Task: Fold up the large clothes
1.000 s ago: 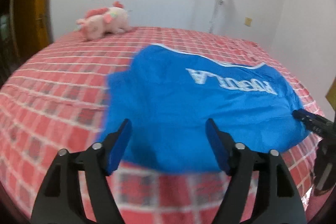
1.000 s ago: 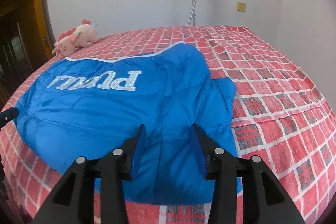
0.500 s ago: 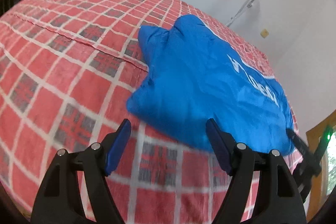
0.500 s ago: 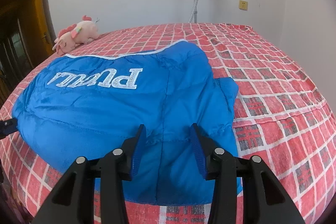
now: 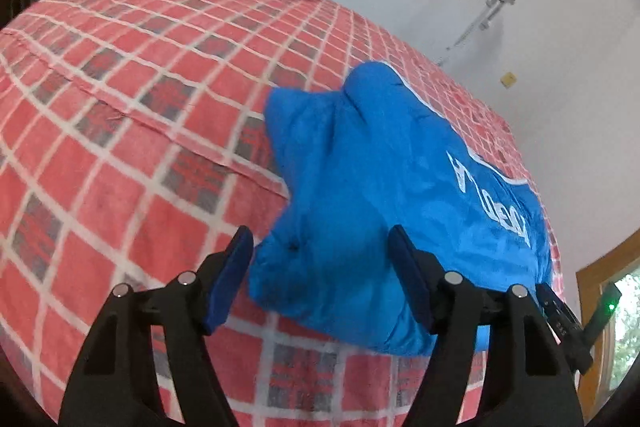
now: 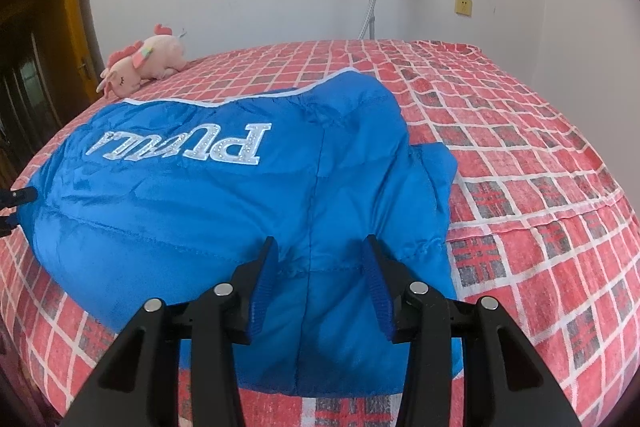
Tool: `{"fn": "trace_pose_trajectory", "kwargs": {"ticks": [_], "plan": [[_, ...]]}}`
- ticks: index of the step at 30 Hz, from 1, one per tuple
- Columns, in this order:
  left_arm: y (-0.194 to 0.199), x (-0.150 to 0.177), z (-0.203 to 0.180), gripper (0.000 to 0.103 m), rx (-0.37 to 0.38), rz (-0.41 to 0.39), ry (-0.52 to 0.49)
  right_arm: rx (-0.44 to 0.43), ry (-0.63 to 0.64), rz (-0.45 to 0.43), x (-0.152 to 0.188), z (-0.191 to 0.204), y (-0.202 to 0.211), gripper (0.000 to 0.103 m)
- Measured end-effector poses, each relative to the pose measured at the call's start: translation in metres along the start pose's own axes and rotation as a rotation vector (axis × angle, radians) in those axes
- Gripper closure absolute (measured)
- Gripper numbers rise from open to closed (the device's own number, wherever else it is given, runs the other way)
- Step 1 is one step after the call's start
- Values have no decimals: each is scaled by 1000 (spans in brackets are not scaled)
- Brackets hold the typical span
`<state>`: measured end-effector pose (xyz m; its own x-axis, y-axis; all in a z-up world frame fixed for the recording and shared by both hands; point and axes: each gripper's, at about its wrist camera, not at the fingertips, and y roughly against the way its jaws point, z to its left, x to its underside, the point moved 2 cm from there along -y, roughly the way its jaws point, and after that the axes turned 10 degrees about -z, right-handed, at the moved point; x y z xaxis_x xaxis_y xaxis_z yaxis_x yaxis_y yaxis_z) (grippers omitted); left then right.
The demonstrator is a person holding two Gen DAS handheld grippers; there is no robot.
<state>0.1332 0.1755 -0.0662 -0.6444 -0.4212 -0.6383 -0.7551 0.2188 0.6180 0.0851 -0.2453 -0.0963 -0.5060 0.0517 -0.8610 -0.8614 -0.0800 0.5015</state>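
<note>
My left gripper (image 5: 320, 279) spread wide, tilted, low over bed (image 5: 120, 155) edge; jacket (image 5: 380, 195) sleeve end between fingers, body running off toward 2 o'clock. My right gripper (image 6: 320, 281) half spread, level, over jacket (image 6: 240, 211) near hem, fabric between fingers, not pinched. Jacket blue, puffy, quilted, glossy, white sparkly lettering. Bedspread red check. Plush (image 6: 140, 67) at 10 o'clock.
</note>
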Motion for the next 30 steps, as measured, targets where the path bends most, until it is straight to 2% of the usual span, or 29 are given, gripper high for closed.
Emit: {"fn": "trace_pose_trajectory", "kwargs": {"ticks": [4, 9, 10, 17, 22, 25, 29, 30], "plan": [[-17, 1, 3, 35, 19, 25, 13, 8, 9, 1, 0, 1, -1, 58], [-12, 5, 3, 61, 60, 19, 47, 6, 5, 7, -1, 1, -2, 58], [-9, 5, 2, 62, 63, 12, 43, 7, 4, 8, -1, 1, -3, 58], [-19, 13, 16, 63, 100, 14, 58, 0, -17, -9, 4, -2, -10, 58], [-17, 14, 11, 64, 74, -9, 36, 7, -29, -16, 5, -4, -11, 58], [-9, 12, 4, 69, 61, -42, 11, -21, -66, -16, 1, -11, -7, 58], [17, 1, -17, 74, 75, -113, -26, -109, -163, -32, -11, -28, 16, 57], [24, -2, -25, 75, 77, -132, -43, -93, -163, -47, -16, -34, 25, 56]]}}
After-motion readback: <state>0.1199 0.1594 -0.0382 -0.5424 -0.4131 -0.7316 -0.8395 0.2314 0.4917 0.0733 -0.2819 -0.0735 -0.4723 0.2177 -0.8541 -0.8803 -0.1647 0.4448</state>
